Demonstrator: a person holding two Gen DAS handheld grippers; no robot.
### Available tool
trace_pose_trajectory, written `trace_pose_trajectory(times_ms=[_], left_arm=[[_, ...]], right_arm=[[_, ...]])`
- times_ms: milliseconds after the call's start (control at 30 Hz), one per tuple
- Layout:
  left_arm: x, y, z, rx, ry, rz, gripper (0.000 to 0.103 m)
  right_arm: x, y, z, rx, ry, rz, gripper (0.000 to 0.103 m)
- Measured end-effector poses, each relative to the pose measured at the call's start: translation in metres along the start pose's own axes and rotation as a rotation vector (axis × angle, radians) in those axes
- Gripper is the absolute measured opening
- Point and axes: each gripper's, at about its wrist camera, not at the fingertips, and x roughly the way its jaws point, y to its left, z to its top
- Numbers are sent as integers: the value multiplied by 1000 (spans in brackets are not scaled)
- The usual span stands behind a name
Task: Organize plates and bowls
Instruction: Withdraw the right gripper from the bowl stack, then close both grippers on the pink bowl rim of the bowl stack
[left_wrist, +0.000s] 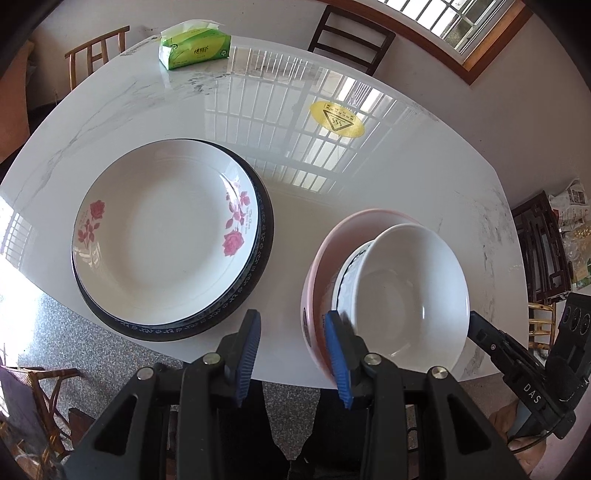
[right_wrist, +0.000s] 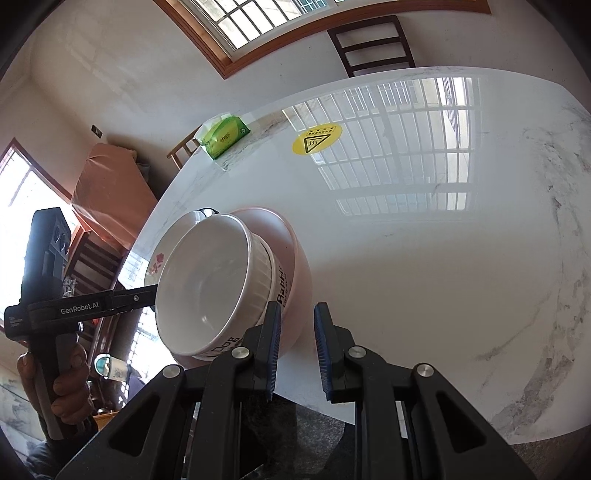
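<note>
Two grippers hang over the near bench (left_wrist: 369, 192) edge; left gripper (left_wrist: 291, 321) has its fingers apart, nothing between, just beside the pink bowl (left_wrist: 321, 258); right gripper (right_wrist: 297, 310) fingers nearly together, empty; white ribbed bowl (left_wrist: 410, 295) sits tilted in a lettered bowl (right_wrist: 284, 284) inside the pink one; left of that, rose plate (left_wrist: 166, 221) on a dark-rimmed plate (left_wrist: 266, 221); further back a yellow sticker (left_wrist: 337, 120), then a green tissue pack (left_wrist: 195, 46).

Table (right_wrist: 424, 277) bare right of stacked bowls (right_wrist: 229, 280).

white plate (left_wrist: 162, 229) with pink roses, dark blue-rimmed plate (left_wrist: 264, 236) beneath, white bowl (left_wrist: 410, 291), pink bowl (left_wrist: 314, 288)
</note>
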Motion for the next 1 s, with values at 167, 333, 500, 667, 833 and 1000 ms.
trace_pose_trajectory(times_ms=[167, 333, 500, 667, 833, 1000], left_arm=[[6, -4, 0, 6, 10, 47, 37], [13, -9, 0, 21, 32, 68, 37], [15, -6, 2, 16, 38, 56, 37], [19, -5, 2, -4, 22, 53, 37], [19, -8, 2, 10, 8, 94, 37], [20, -7, 4, 7, 2, 98, 37]], right_arm=[[4, 0, 6, 8, 18, -19, 20], [7, 3, 10, 9, 54, -31, 20], [23, 6, 18, 0, 130, -46, 19], [34, 8, 24, -22, 166, -96, 19], [40, 7, 25, -42, 175, -138, 27], [46, 6, 27, -58, 185, -161, 31]])
